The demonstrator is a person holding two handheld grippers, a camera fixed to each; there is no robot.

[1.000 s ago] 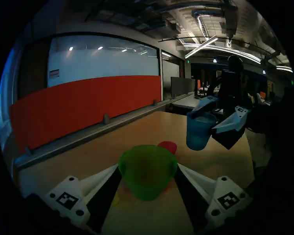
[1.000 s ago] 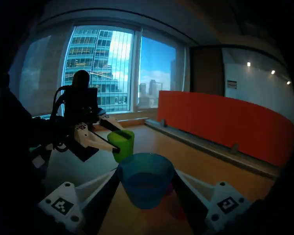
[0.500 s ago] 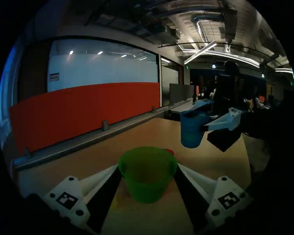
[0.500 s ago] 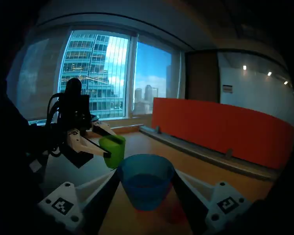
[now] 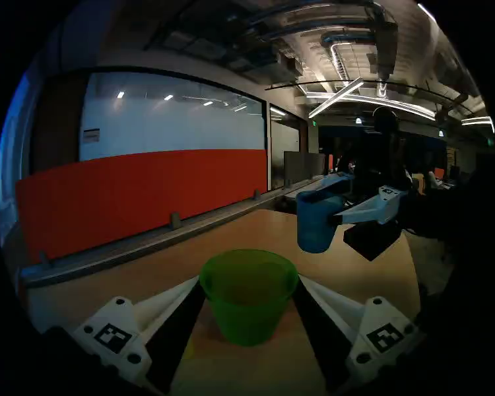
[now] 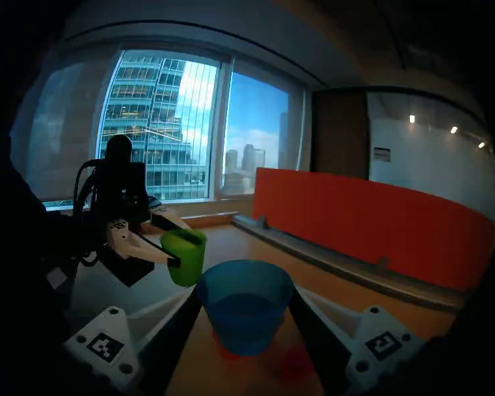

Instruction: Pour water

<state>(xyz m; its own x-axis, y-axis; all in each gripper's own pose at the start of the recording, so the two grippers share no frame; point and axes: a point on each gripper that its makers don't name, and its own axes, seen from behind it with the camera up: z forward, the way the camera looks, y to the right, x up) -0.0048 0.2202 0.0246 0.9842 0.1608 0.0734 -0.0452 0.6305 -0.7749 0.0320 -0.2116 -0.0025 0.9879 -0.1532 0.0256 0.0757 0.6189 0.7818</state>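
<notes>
Left gripper [image 5: 248, 282] clamps empty-looking green cup [image 5: 249, 313]; right gripper [image 6: 246, 290] clamps blue cup [image 6: 245, 320]; both upright above table [image 5: 237, 230]. Pouring not yet begun.

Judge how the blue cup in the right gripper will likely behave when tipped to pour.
The blue cup looks like thin translucent plastic, so probably light and squeezable under the right gripper. Its tapered wall might slip in that grip once tilted. It seems to hold liquid, so weight may shift.
</notes>
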